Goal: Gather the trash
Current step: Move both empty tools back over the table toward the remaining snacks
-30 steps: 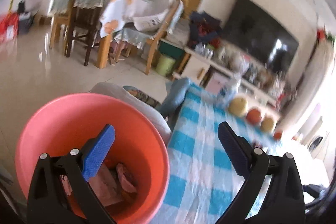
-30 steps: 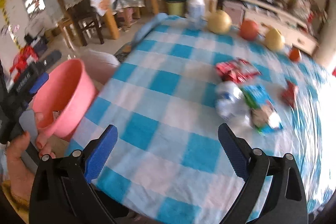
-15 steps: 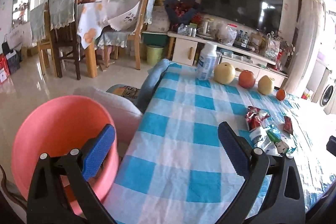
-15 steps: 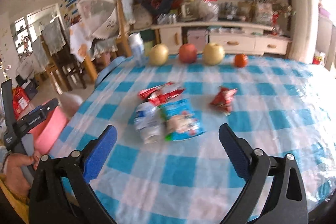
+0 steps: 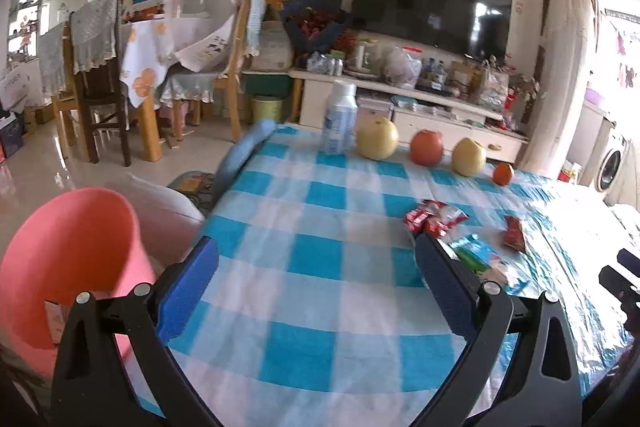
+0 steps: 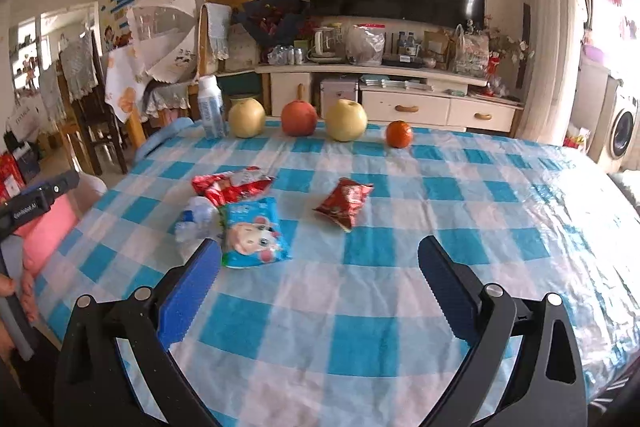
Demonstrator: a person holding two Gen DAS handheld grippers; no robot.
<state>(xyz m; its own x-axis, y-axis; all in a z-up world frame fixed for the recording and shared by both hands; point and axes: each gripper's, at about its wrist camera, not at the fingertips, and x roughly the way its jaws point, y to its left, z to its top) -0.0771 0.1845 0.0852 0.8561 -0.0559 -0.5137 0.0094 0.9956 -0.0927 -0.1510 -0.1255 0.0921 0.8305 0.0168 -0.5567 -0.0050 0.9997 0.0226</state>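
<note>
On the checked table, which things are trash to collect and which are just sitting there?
For the job:
- red wrapper
- blue cartoon packet
- crumpled white plastic
- small red packet
- pink bin beside the table, for the trash

Just lying about:
- white bottle, upright
- two yellow pears
- red apple
- small orange

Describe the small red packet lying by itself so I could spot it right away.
Find the blue-and-white checked tablecloth with fruit along its far edge. Below the orange lies the small red packet, alone, right of the blue cartoon wrapper and the longer red wrapper.
</note>
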